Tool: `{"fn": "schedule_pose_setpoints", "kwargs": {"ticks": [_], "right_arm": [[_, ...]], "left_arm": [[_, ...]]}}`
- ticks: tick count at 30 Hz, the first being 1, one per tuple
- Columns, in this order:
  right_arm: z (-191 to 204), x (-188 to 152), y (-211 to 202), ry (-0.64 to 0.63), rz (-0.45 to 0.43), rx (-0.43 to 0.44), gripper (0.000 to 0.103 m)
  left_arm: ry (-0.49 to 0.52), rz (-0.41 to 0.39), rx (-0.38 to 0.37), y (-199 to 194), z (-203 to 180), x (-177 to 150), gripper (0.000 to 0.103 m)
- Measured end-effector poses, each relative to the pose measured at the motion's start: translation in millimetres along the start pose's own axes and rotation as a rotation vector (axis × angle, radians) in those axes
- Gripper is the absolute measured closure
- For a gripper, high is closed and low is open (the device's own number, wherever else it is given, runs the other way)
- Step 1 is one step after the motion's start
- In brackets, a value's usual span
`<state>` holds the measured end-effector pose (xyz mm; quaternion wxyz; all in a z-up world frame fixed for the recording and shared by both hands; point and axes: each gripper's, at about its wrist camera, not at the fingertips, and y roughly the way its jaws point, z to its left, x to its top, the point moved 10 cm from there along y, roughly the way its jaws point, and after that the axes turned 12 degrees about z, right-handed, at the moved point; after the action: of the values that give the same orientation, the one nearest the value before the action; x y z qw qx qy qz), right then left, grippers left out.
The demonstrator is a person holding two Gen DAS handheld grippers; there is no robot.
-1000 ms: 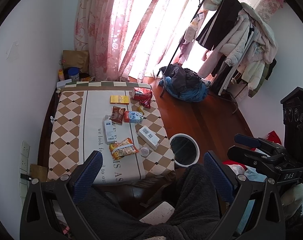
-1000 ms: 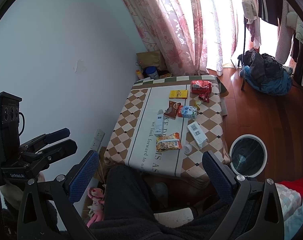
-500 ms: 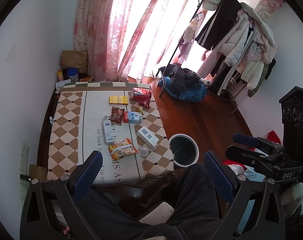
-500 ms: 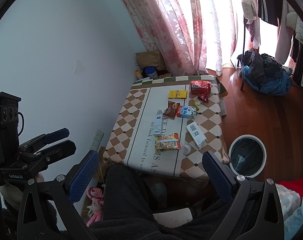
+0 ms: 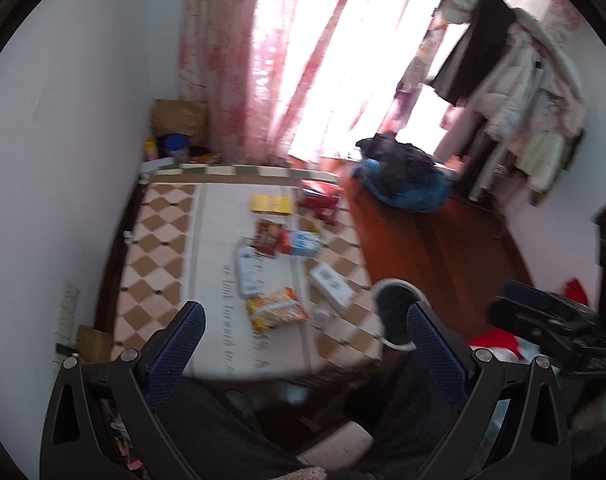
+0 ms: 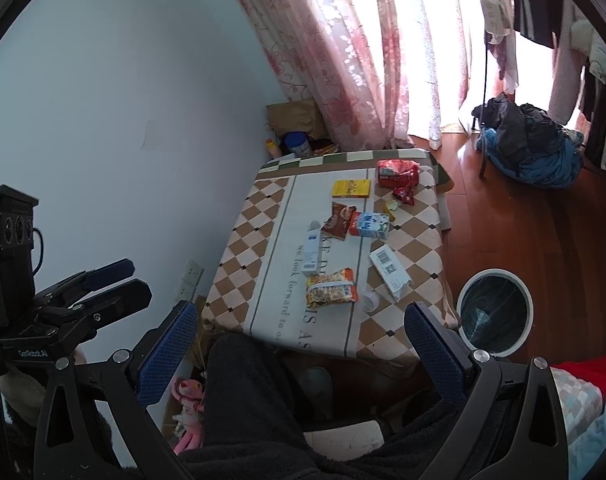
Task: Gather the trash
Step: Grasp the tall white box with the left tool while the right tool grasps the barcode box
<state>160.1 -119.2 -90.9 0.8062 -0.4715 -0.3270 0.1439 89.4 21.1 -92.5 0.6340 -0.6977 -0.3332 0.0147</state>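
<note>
Several pieces of trash lie on a checked tablecloth table (image 6: 239,264): an orange snack bag (image 6: 331,292), a white carton (image 6: 389,272), a blue milk box (image 6: 369,225), a white bottle (image 6: 311,248), a yellow box (image 6: 351,189) and red wrappers (image 6: 397,174). A white-rimmed bin (image 6: 495,312) stands on the floor to the table's right. My right gripper (image 6: 303,344) is open and empty, well short of the table. My left gripper (image 5: 303,344) is open and empty; the orange snack bag (image 5: 275,310) and the bin (image 5: 395,312) lie ahead of it. That view is blurred.
A pile of dark and blue clothes (image 6: 531,148) lies on the wood floor by the pink curtains (image 6: 343,60). A coat rack (image 5: 515,64) stands at the right. A paper bag and tins (image 6: 295,128) sit behind the table. My dark-trousered legs fill the foreground.
The left gripper has swung forward and leftward, so the table now looks nearer and blurred. The right gripper has hardly moved. Nothing on the table has shifted.
</note>
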Motion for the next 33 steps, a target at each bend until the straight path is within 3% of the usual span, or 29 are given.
{"fn": "schedule_pose_setpoints", "kwargs": {"ticks": [3, 5, 9, 10, 11, 12, 14, 20, 24, 27, 28, 30, 32, 33], "right_arm": [[-19, 14, 17, 0.041, -0.011, -0.053, 0.000], [-37, 27, 42, 0.072, 0.002, -0.084, 0.000], [-77, 48, 116, 0.108, 0.069, -0.145, 0.001], [-89, 52, 143, 0.116, 0.107, -0.158, 0.004], [-99, 55, 165, 0.125, 0.141, -0.162, 0.013], [-108, 58, 190, 0.133, 0.180, -0.160, 0.022], [-129, 62, 238, 0.146, 0.256, -0.185, 0.026], [-171, 60, 345, 0.120, 0.470, -0.258, 0.026], [-175, 56, 375, 0.084, 0.543, -0.273, 0.026], [-179, 53, 393, 0.069, 0.588, -0.291, 0.027], [-179, 53, 397, 0.068, 0.592, -0.294, 0.029], [-182, 51, 406, 0.072, 0.612, -0.304, 0.039], [-185, 51, 411, 0.076, 0.619, -0.307, 0.040], [-186, 51, 412, 0.077, 0.619, -0.310, 0.042]], "left_arm": [[-0.047, -0.011, 0.162, 42, 31, 16, 0.000], [-0.082, 0.032, 0.238, 84, 51, 23, 0.000], [-0.159, 0.180, 0.285, 172, 86, 27, 0.000], [-0.171, 0.214, 0.295, 193, 93, 27, 0.000], [-0.179, 0.241, 0.304, 210, 98, 26, 0.000], [-0.182, 0.276, 0.310, 230, 102, 25, 0.000], [-0.180, 0.336, 0.314, 260, 106, 23, 0.001], [-0.138, 0.441, 0.294, 329, 103, 29, 0.002], [-0.090, 0.466, 0.278, 351, 97, 35, 0.004], [-0.075, 0.487, 0.270, 366, 95, 36, 0.013], [-0.071, 0.493, 0.267, 369, 95, 36, 0.022], [-0.067, 0.508, 0.263, 377, 96, 36, 0.027], [-0.062, 0.514, 0.261, 382, 97, 36, 0.030], [-0.061, 0.517, 0.262, 387, 95, 37, 0.038]]}}
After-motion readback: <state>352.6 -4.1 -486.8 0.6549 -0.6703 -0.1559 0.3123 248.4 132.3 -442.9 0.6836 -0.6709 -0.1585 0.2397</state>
